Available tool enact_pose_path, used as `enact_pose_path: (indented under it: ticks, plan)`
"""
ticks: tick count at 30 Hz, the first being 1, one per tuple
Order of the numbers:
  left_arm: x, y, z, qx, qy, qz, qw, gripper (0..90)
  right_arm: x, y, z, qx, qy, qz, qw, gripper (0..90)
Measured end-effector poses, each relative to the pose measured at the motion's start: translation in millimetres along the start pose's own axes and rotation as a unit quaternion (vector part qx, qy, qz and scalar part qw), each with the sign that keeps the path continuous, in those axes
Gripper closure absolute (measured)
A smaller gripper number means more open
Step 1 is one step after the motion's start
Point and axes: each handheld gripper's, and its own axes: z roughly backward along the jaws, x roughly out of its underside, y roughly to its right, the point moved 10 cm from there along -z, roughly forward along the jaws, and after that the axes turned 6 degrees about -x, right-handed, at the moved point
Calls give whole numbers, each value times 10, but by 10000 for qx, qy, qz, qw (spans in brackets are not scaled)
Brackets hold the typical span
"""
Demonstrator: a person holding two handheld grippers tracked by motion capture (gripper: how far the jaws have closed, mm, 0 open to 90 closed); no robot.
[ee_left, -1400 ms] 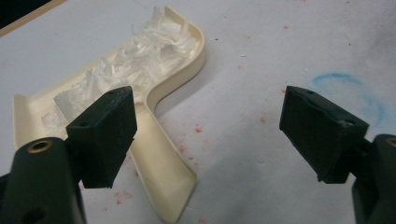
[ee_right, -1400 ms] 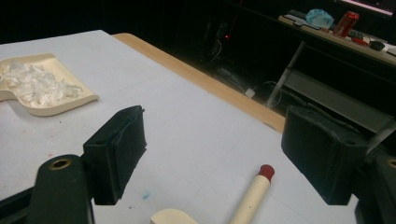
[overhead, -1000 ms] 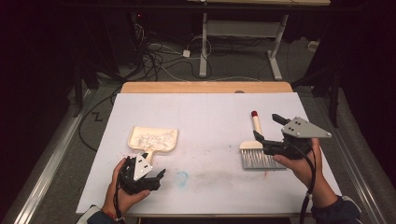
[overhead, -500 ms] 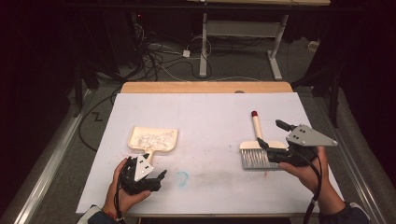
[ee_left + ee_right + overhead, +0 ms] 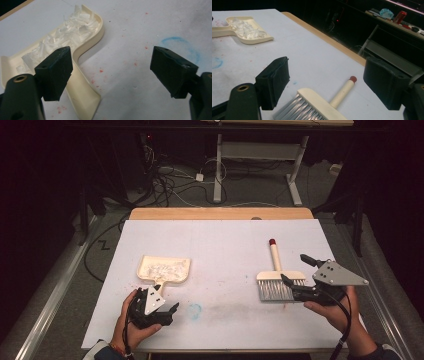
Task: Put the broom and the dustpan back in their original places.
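Cream dustpan (image 5: 164, 270) holds white shreds (image 5: 60, 35); grey-bristled brush (image 5: 276, 280) lies flat; both tongs, left (image 5: 159, 309) and right (image 5: 299, 272), gape empty.

Both hands come in over the counter's (image 5: 220, 240) near edge. Left gripper (image 5: 167, 312) rests low, jaws spread wide; right gripper (image 5: 296, 275) hovers higher, jaws equally wide.
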Motion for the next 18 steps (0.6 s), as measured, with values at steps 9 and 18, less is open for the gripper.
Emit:
enact_pose_path:
  ticks: [9, 18]
  plan:
    - [-7, 2, 11, -44, 29, -77, 10000, 178, 154, -35, 23, -38, -129, -71, 9999, 211]
    - [11, 31, 4, 28, -6, -114, 9999, 178, 341, -27, 51, 56, -195, -29, 9998, 206]
